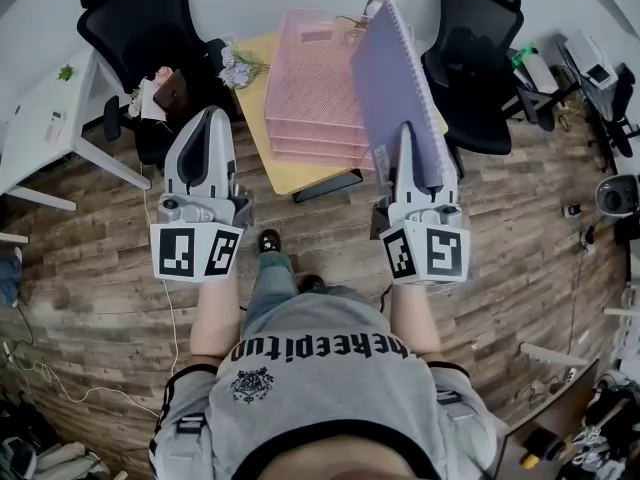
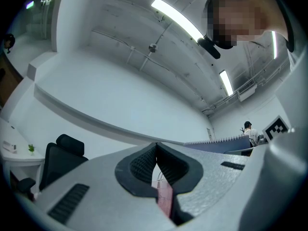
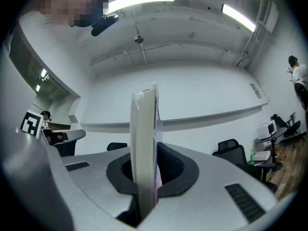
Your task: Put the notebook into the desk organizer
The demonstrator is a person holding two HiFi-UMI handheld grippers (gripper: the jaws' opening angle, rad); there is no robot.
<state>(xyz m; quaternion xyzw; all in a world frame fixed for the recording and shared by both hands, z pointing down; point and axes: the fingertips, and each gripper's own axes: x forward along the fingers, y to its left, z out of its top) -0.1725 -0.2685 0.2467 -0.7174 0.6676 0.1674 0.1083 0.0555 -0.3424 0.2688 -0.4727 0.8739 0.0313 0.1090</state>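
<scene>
My right gripper is shut on a purple spiral notebook, which stands on edge with its wire spine at the right. It hangs above the right side of the pink mesh desk organizer. In the right gripper view the notebook's pale page edge rises straight up between the dark pads. My left gripper hovers left of the organizer, short of the table, shut with nothing in it. In the left gripper view its tips meet, and the notebook shows at the right.
The organizer rests on a small yellow table with a bunch of flowers at its left corner. Black office chairs stand behind it at the left and right. A white desk is at far left.
</scene>
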